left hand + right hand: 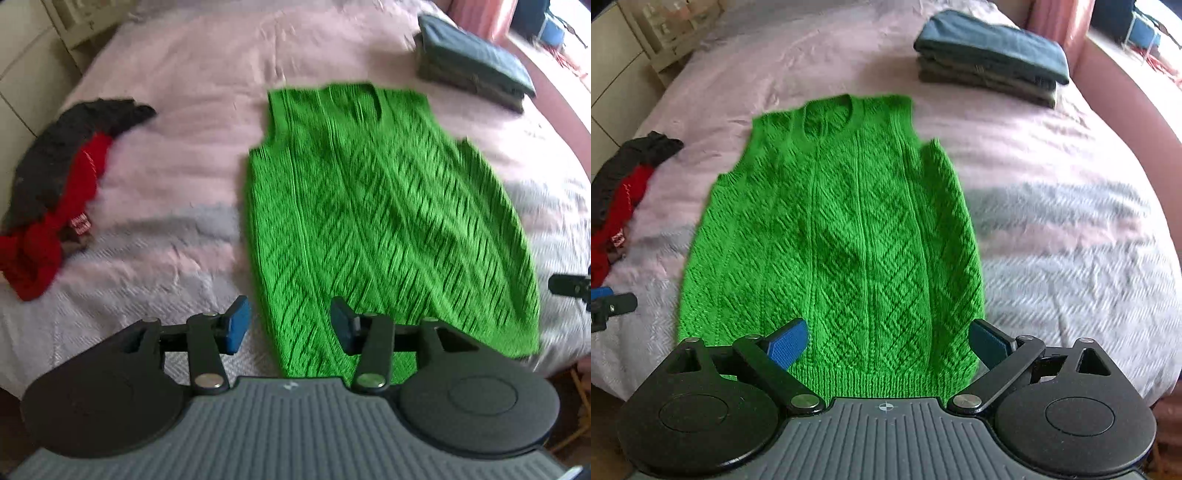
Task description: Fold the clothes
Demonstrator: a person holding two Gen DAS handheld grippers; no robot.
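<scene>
A bright green knitted vest [384, 221] [842, 236] lies flat on the bed, neck hole away from me, ribbed hem toward me. My left gripper [290, 326] hovers open over the hem's left corner, blue pads apart, nothing between them. Over the hem's middle my right gripper [888, 343] is spread wide open and holds nothing. Its tip [569, 286] shows at the right edge of the left wrist view. The left gripper's tip [609, 304] shows at the left edge of the right wrist view.
A pile of red and dark clothes [55, 192] [617, 195] lies on the pink bedspread [184, 122] to the left. A stack of folded dark garments [476, 66] [990, 55] sits at the far right. A pink headboard [1123, 85] curves along the right; white drawers [613, 81] stand left.
</scene>
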